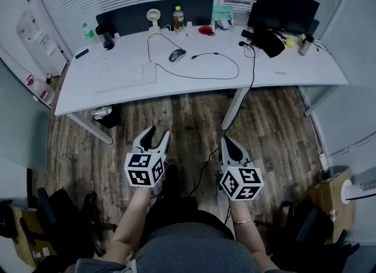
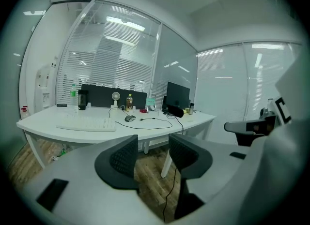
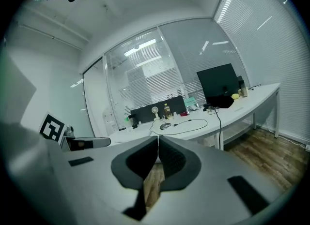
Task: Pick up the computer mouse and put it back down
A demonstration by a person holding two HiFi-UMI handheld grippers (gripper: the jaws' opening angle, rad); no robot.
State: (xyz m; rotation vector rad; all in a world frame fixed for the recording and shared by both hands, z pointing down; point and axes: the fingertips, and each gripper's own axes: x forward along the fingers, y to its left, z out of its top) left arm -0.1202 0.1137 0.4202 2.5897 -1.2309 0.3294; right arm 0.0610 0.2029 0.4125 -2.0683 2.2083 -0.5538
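**Mouse at rest on the desk, both grippers well short of it**

Mouse (image 1: 177,55) first: a small, rounded, dark grey body with a paler sheen on its back, sitting flat on the white desk (image 1: 294,69). It lies towards the far side of the desktop, right of the white keyboard (image 1: 126,76) and in front of the small fan (image 1: 153,16) and the drinks bottle (image 1: 178,18). A thin black cable (image 1: 205,77) loops widely over the desktop around it.

In the head view its long axis runs on a slant, from nearer-left to farther-right, not square to the desk edge. Which end is the front is too small to tell.

The left gripper (image 1: 160,131) is held over the wooden floor, well apart from the desk. Its jaws stand spread, with only floor showing in the gap between them. The right gripper (image 1: 225,138) is beside it, just as far back, with its fingers pressed together and nothing pinched between them. Both point towards the desk, and each gripper view shows the mouse small and distant beyond the jaws.
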